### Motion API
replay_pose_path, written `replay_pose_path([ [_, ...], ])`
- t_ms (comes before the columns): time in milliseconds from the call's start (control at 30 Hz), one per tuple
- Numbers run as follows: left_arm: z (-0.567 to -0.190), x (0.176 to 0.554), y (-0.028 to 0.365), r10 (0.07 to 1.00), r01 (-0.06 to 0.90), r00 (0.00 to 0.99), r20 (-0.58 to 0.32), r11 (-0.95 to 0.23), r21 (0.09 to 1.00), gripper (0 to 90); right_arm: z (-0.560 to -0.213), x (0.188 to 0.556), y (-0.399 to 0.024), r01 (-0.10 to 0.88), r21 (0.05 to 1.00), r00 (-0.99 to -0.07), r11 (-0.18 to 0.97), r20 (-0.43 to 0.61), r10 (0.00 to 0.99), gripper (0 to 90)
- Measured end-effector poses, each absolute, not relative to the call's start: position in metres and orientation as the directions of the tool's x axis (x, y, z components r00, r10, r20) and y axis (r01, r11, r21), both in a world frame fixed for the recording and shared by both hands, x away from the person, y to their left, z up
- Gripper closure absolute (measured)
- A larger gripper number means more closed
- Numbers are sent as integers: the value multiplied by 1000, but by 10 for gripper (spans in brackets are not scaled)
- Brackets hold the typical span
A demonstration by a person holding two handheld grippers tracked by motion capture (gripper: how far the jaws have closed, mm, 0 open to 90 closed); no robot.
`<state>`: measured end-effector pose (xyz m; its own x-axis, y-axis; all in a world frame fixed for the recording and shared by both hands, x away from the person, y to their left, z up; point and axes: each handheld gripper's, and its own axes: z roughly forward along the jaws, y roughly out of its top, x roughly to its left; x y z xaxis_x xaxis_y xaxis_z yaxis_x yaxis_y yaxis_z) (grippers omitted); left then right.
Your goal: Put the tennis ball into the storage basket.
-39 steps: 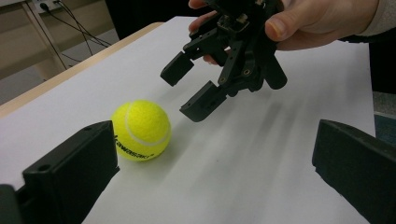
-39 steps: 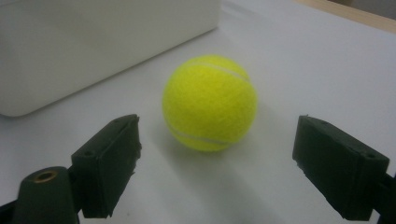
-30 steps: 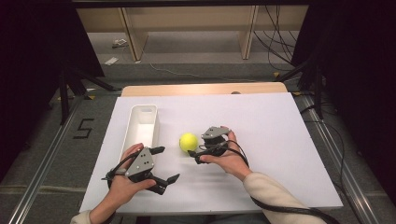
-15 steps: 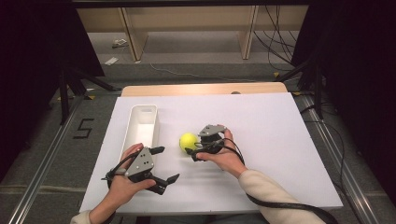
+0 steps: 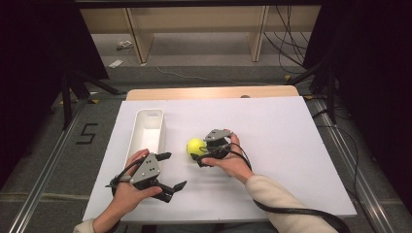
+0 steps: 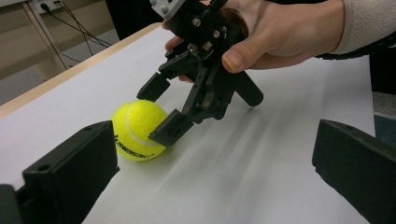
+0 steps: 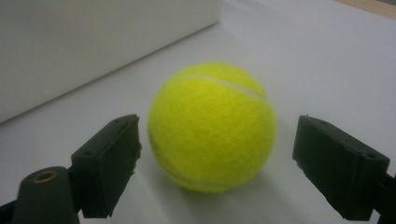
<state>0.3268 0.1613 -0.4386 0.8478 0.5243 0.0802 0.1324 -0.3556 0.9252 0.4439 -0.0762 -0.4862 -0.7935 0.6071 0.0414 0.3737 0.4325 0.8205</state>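
Item count, one yellow tennis ball (image 5: 196,146) on the white counter (image 5: 291,145). One white rectangular bin (image 5: 148,128) stands on the same counter. Two hand-held tongs are present: one left tongs (image 5: 167,171) and one right tongs (image 5: 200,156). Each tongs carries two black jaws, four jaws in total. Two hands hold them, one hand per tongs. One trailing cable (image 5: 301,211) is visible at the right forearm.

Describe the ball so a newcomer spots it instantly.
Start at the white table and find the long white bin on its left half. Just right of the bin's near end lies the tennis ball, between the open jaws of the right gripper. It is the only round, bright yellow thing there.
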Motion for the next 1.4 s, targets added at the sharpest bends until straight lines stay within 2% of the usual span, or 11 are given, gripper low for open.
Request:
replay_pose_path([
  [1400,-438,327,162,522,130,849,81,-354,926,0,-497,453,-61,383,805,-797,453,39,603,155],
])
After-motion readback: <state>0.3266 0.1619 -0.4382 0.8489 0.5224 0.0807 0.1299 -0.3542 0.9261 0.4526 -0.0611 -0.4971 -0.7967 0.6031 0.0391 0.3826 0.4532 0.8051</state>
